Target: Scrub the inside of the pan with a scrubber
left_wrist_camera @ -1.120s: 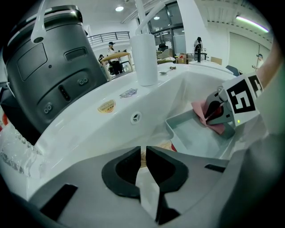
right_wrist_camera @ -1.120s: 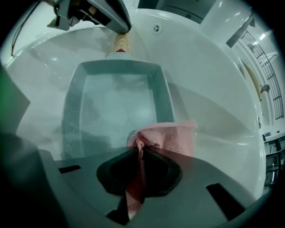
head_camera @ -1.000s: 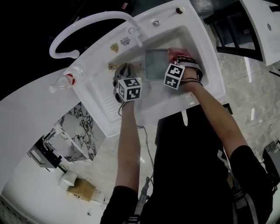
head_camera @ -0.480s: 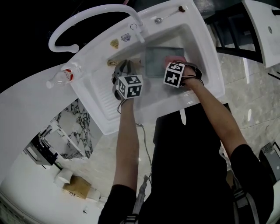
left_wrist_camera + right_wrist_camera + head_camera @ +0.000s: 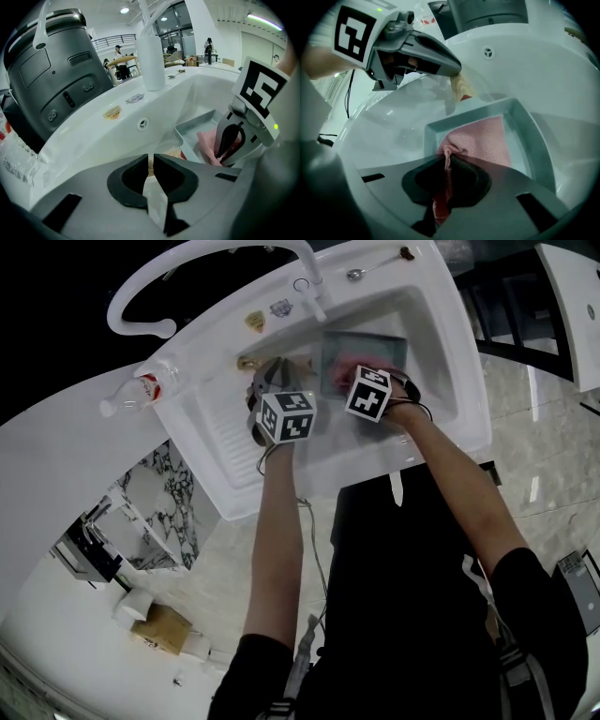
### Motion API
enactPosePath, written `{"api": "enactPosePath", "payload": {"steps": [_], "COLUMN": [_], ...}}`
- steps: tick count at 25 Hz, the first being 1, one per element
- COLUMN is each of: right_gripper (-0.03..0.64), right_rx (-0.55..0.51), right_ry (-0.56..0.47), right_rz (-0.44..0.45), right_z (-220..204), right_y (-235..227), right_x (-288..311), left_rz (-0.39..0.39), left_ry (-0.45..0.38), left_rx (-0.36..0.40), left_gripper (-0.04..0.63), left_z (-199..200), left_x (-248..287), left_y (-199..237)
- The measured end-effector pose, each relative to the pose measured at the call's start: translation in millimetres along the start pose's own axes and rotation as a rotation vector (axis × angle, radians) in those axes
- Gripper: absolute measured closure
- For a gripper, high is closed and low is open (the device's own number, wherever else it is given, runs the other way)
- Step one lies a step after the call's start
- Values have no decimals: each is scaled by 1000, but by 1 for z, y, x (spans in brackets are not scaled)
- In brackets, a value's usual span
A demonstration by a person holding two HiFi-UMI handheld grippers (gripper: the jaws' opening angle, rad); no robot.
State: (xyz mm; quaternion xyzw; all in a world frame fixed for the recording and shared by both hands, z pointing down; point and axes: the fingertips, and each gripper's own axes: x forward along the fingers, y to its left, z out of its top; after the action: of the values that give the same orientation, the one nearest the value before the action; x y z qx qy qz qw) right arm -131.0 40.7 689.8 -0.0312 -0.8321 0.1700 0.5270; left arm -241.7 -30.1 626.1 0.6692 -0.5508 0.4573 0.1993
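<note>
The pan (image 5: 364,347) is seen in the head view in the upper right part of the sink (image 5: 225,484), close under the tap (image 5: 187,259). Both claws are hidden there under their marker cubes.

In the right gripper view, the right claw (image 5: 447,157) is seen pressed together on a fold of the pink scrubber (image 5: 480,140). The rest of the scrubber is spread flat on the pan floor. The left claw (image 5: 151,157) is shown in its own view pressed almost together, with a tan handle (image 5: 150,163) pinched at its tips. The handle is seen more clearly in the right gripper view, just beside the pan's far corner.

A bottle (image 5: 141,395) on the tabletop and a spoon (image 5: 370,268) on the sink rim are shown only in the head view.

The scrubber is ringed by the pan's raised rim, with bare pan floor left at its right. The sink's back wall is close behind the pan. Open sink floor is seen to the left of the pan.
</note>
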Motion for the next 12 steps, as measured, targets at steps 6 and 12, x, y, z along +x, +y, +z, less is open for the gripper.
{"api": "enactPosePath", "payload": {"steps": [6,12], "right_gripper": [577,577], "right_rx": [7,3], "right_ry": [-104,-173], "right_rz": [-5,-74], "right_z": [29,40], "right_y": [2,-2], "right_x": [8,10], "left_rz": [-7,-13], "left_ry": [4,9], "left_rx": [-4,3], "left_gripper": [534,534], "left_z": [0,-1], "left_x": [1,1], "left_y": [1,0]}}
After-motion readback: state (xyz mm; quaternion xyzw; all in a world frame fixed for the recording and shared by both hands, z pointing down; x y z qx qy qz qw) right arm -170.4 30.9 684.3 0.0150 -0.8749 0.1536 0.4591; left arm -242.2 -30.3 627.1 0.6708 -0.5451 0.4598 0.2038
